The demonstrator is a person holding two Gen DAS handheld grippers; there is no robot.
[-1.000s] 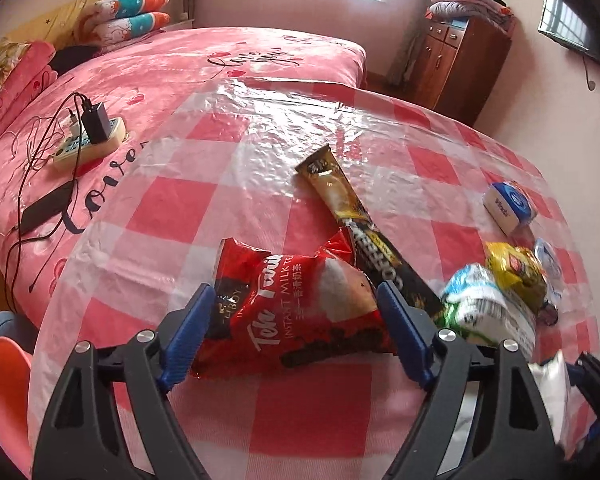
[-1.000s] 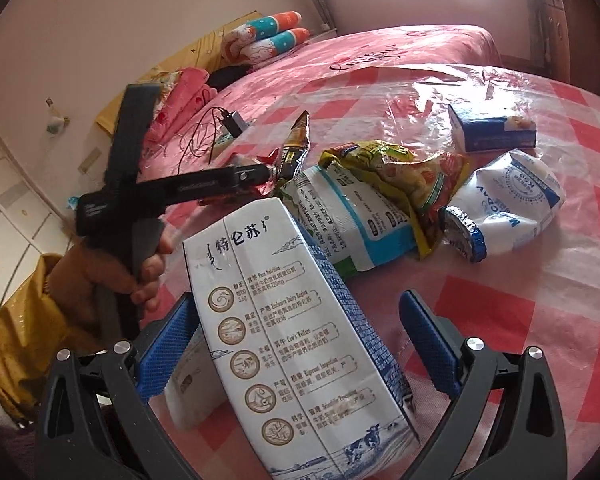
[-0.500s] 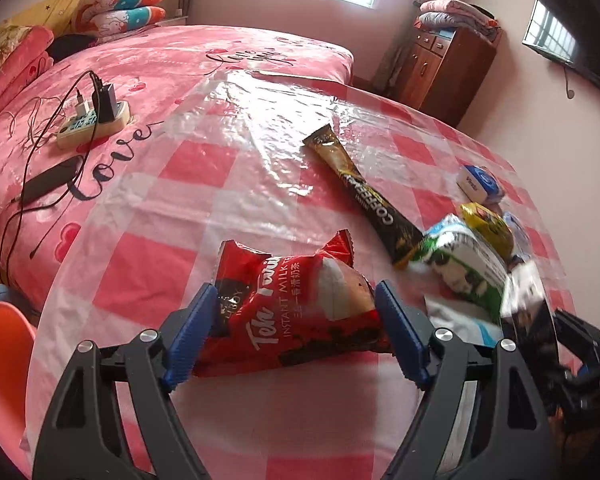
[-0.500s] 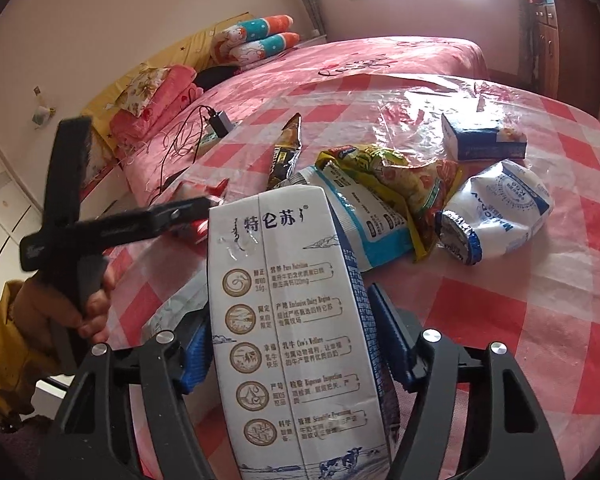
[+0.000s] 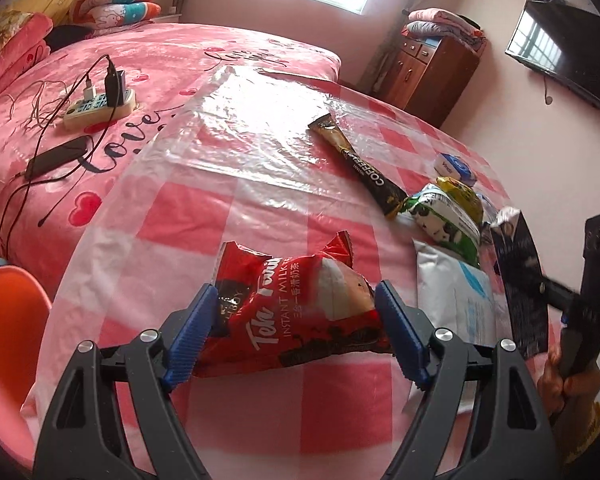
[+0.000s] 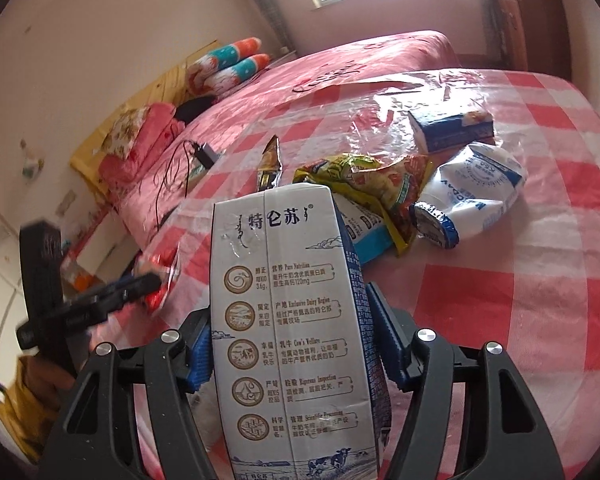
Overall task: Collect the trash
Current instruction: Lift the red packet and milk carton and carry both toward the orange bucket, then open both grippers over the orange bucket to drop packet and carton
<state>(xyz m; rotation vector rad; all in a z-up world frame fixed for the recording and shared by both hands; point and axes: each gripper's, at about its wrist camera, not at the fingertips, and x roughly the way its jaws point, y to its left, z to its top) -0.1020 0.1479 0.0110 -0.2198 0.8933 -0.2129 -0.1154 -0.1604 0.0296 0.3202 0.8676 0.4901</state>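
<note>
The right gripper (image 6: 290, 354) has just been closing, and its blue pads now press both sides of the tall milk carton (image 6: 288, 320), held upright above the checked tablecloth (image 6: 540, 300). The left gripper (image 5: 296, 324) grips the red milk-tea packet (image 5: 292, 304) across its width, near the left edge of the table. More trash lies farther right: a long coffee sachet (image 5: 356, 162), a green and white bag (image 5: 444, 224), a yellow wrapper (image 6: 364, 180), a white pouch (image 6: 476, 196) and a small blue box (image 6: 452, 130).

The packet is soft and crinkly (probably almost empty), so it could buckle and slide out between the pads. The carton is gripped low, so its tall top could tip or twist loose in a quick swing.
</note>
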